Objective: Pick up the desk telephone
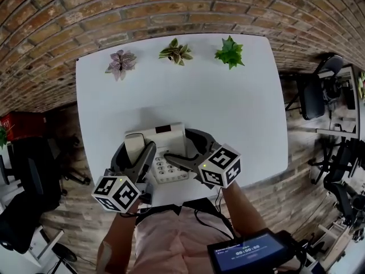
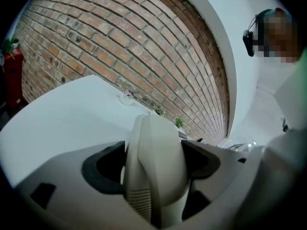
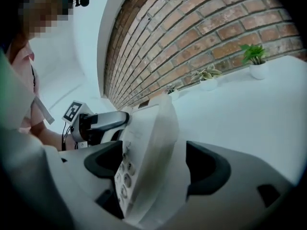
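Observation:
A beige desk telephone (image 1: pixel 166 153) sits near the front edge of the white table (image 1: pixel 228 107). Its handset (image 1: pixel 134 146) lies along the phone's left side. My left gripper (image 1: pixel 137 154) is shut on the handset (image 2: pixel 156 162), which fills the gap between both dark pads. My right gripper (image 1: pixel 185 150) stands open around the phone's right edge. In the right gripper view the keypad side of the phone (image 3: pixel 144 152) stands between the jaws, with a little room at each pad. The left gripper (image 3: pixel 96 123) shows beyond it.
Three small potted plants (image 1: pixel 120 62) (image 1: pixel 175 51) (image 1: pixel 230 52) line the table's far edge by the brick wall. Black office chairs (image 1: pixel 311 96) stand to the right, a red crate (image 1: pixel 23 124) to the left. A screen device (image 1: pixel 248 250) hangs at my waist.

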`<state>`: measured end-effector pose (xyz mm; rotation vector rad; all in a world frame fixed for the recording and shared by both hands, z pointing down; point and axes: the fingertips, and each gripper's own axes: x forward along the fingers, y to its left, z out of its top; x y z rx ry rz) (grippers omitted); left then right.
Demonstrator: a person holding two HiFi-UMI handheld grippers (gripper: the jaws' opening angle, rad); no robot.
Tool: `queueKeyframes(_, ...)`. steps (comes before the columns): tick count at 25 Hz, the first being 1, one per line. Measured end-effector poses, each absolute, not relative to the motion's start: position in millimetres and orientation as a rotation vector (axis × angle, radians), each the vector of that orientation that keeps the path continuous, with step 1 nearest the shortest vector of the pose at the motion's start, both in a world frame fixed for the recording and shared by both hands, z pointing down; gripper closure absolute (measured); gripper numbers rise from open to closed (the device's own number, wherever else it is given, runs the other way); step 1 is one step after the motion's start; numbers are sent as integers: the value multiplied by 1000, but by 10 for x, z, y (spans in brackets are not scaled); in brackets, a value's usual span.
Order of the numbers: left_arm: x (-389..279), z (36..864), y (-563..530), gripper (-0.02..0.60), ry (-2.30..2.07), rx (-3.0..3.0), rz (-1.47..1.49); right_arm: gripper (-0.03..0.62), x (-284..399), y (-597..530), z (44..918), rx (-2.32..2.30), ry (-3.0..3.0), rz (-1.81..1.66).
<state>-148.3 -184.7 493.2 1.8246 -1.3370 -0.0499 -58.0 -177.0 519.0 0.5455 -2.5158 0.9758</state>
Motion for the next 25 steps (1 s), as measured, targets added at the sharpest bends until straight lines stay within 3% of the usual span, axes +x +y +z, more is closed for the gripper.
queueKeyframes(14, -1499, 4773, -1679, 249, -1483, 1907, -57, 188, -792, -1593, 5124, 220, -2504, 1235)
queueKeyframes(16, -1507, 4774, -1673, 252, -1490, 1907, -60, 203, -801, -1606, 5133, 215, -2494, 1252)
queueKeyframes(20, -1514, 4756, -1659, 252, -1508, 1917, -66, 299, -764, -1645, 5144, 198, -2480, 1324)
queueKeyframes(25, -1505, 4721, -1625, 250, -1510, 1948, -76, 326, -748, -1632, 5101, 139, -2505, 1341)
